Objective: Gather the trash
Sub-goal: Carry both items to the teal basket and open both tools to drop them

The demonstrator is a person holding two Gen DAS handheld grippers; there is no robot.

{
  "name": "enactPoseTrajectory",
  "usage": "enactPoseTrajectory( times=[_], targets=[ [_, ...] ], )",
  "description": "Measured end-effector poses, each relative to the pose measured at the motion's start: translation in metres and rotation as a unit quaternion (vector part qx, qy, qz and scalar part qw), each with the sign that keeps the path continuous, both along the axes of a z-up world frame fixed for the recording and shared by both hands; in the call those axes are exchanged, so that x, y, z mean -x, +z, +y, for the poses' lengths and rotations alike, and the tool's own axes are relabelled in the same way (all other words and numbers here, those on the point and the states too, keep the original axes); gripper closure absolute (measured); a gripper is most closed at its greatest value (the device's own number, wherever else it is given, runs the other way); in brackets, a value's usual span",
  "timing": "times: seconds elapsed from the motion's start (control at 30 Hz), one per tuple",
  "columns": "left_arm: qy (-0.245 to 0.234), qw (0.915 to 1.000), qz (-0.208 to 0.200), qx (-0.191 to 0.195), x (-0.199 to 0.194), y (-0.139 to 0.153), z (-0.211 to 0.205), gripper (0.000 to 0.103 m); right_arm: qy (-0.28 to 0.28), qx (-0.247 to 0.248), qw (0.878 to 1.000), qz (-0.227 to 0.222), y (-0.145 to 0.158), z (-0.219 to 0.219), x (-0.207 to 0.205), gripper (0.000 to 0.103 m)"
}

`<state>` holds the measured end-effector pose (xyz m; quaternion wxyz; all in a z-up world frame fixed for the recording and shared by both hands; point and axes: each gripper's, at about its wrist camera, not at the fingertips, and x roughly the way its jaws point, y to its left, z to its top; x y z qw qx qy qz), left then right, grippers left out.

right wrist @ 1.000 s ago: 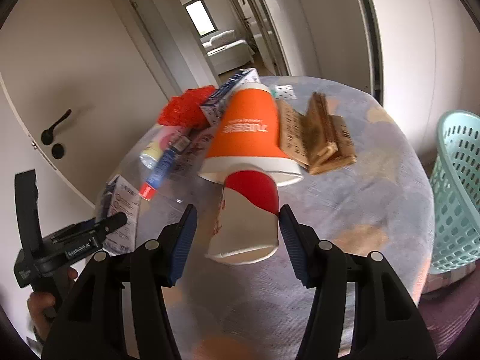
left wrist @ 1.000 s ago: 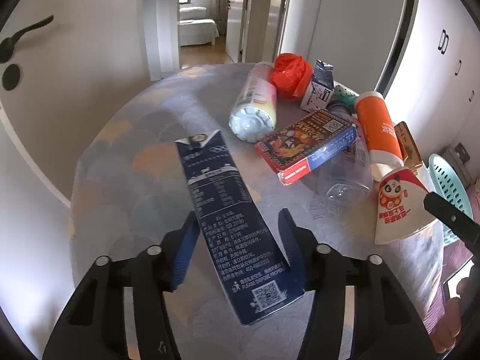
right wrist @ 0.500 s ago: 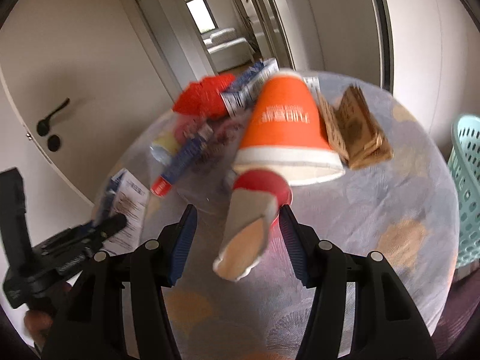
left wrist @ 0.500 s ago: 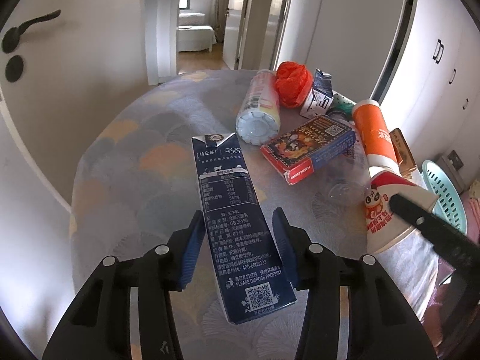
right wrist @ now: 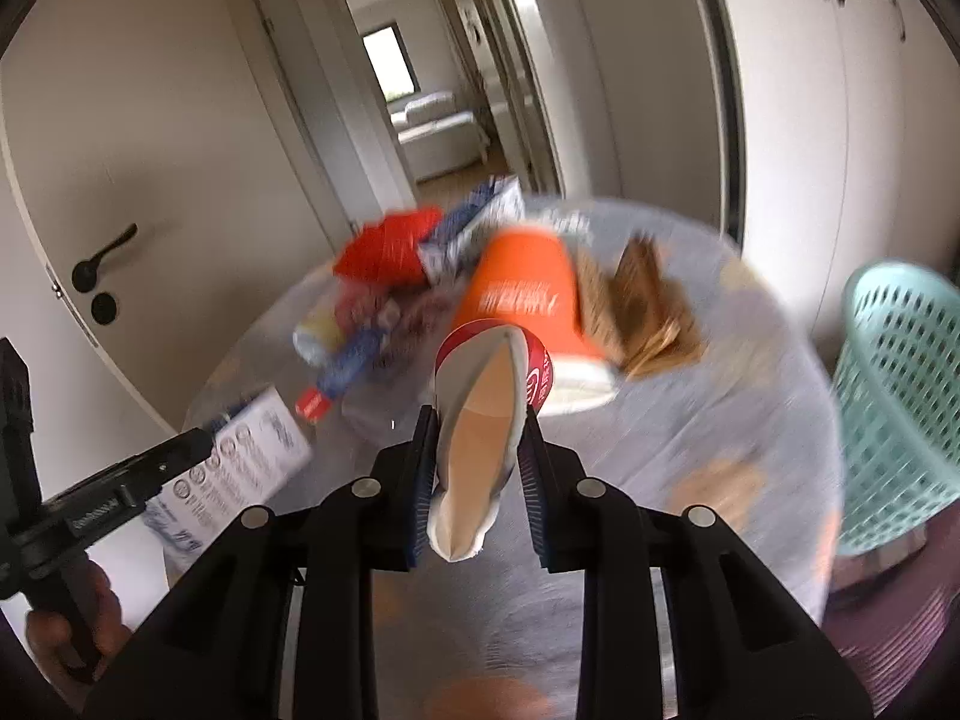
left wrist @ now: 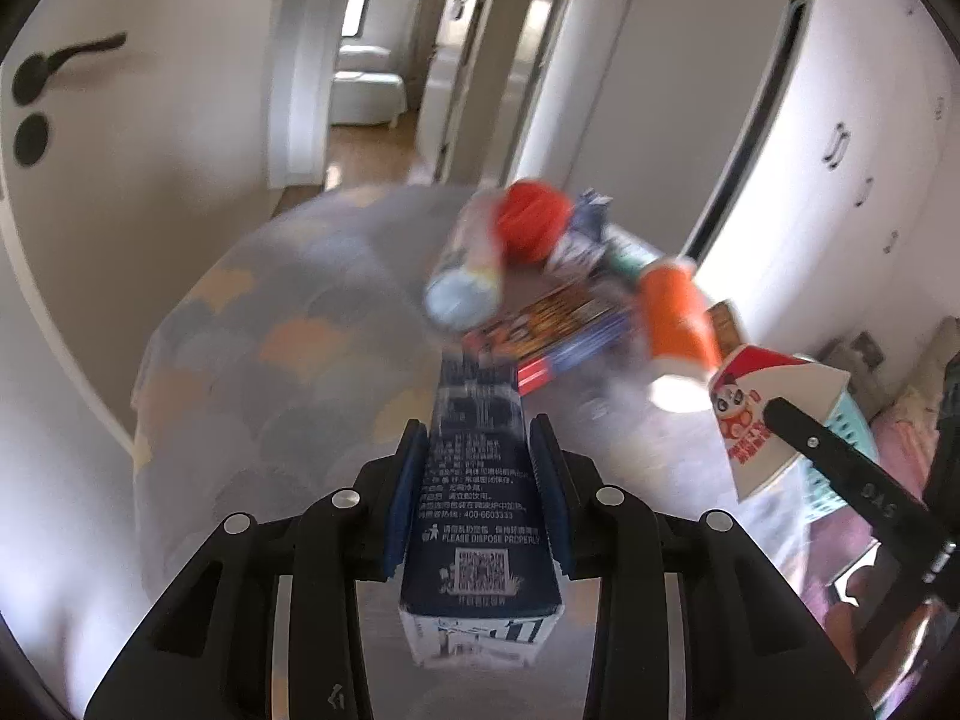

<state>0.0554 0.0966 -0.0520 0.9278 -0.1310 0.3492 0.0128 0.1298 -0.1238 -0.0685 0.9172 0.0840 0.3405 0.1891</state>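
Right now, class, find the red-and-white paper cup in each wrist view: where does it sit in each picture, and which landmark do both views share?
Left wrist view: the cup is at the right edge, squashed flat, held by the right gripper's black finger.
Right wrist view: the cup is at centre, pinched flat in the right gripper.
Shared landmark: the orange cup lying on the table.
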Motion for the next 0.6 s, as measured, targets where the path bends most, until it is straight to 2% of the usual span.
enactPoseTrajectory(
  times=[0.03, 0.07, 0.17, 0.2, 0.27, 0.3, 0.37, 0.4, 0.47, 0.53, 0.6],
  targets=[
    [-0.007, 0.9999, -0.009, -0.002, 0.001, 0.006, -0.006, 0.092, -0.003, 0.001, 1.000, -0.009, 0.006, -0.005, 0.002, 0.079],
    [-0.014, 0.9998, -0.011, -0.003, 0.000, 0.010, -0.010, 0.103, -0.007, 0.002, 1.000, -0.016, 0.010, -0.010, 0.003, 0.079],
    [-0.043, 0.9989, -0.017, 0.010, -0.006, 0.019, -0.027, 0.103, -0.023, -0.002, 0.999, -0.029, 0.019, -0.026, 0.005, 0.079],
    [-0.048, 0.9988, -0.012, -0.009, -0.010, 0.019, -0.034, 0.099, -0.028, -0.006, 0.999, -0.029, 0.020, -0.034, 0.004, 0.079],
    [-0.044, 0.9986, 0.003, -0.028, -0.013, 0.010, -0.042, 0.099, -0.035, -0.004, 0.999, -0.019, 0.017, -0.043, 0.001, 0.079],
    [-0.050, 0.9985, 0.011, -0.020, -0.011, 0.003, -0.042, 0.097, -0.036, -0.005, 0.999, -0.013, 0.014, -0.047, 0.000, 0.079],
    [-0.051, 0.9985, 0.017, -0.013, 0.000, -0.008, -0.041, 0.071, -0.038, -0.007, 0.999, -0.007, 0.009, -0.050, -0.002, 0.079],
    [-0.046, 0.9984, 0.026, -0.021, 0.007, -0.015, -0.042, 0.052, -0.039, -0.010, 0.999, -0.003, 0.005, -0.053, -0.002, 0.079],
    [-0.058, 0.9974, 0.041, -0.011, 0.019, -0.023, -0.046, 0.046, -0.036, -0.017, 0.999, -0.001, 0.002, -0.056, -0.003, 0.079],
    [-0.073, 0.9953, 0.062, 0.012, 0.024, -0.031, -0.049, 0.027, -0.035, -0.023, 0.999, 0.004, 0.000, -0.057, -0.003, 0.079],
    [-0.075, 0.9948, 0.069, 0.012, 0.024, -0.037, -0.058, 0.026, -0.034, -0.031, 0.999, 0.007, -0.002, -0.057, -0.002, 0.079]
  ],
)
